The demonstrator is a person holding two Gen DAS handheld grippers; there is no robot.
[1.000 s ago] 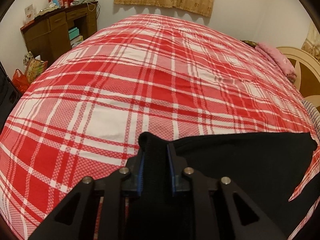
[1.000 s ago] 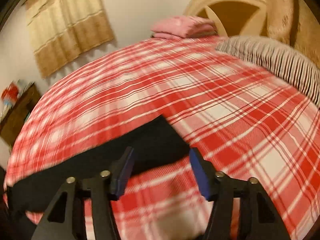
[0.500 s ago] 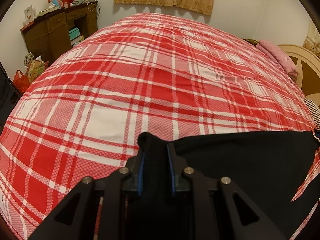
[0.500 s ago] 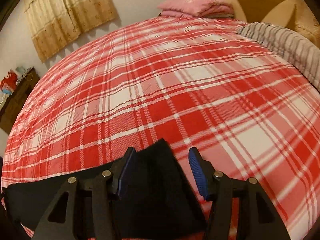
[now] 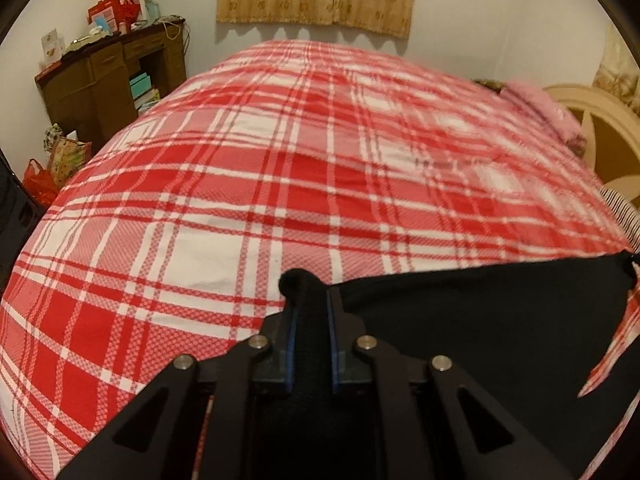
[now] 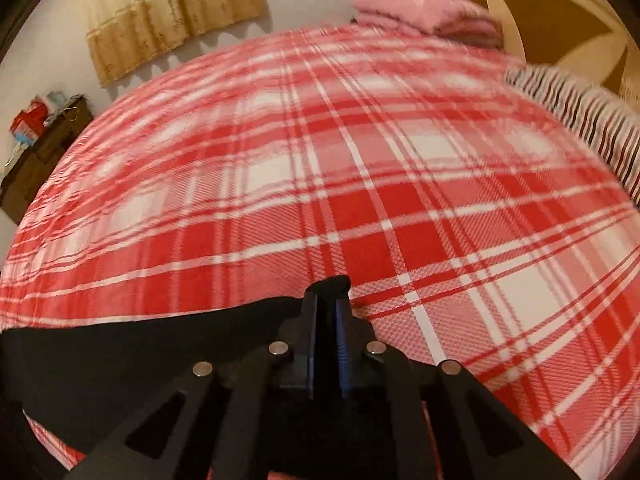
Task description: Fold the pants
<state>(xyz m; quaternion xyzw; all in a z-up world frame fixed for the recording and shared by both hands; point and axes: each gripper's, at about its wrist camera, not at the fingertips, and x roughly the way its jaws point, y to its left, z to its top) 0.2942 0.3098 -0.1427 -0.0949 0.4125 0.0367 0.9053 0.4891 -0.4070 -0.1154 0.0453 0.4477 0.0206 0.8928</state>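
Red-and-white plaid bedding point(image 5: 248, 184) is covering the bed, and black pants point(image 5: 480, 320) are lying along its near edge. Both grippers are clenching the pants: the left gripper point(image 5: 311, 300) is pinching one corner, the right gripper point(image 6: 327, 300) the opposite corner.

Pants point(image 5: 480, 320) lie on the bed point(image 5: 280, 160), pillow point(image 6: 428, 16) behind
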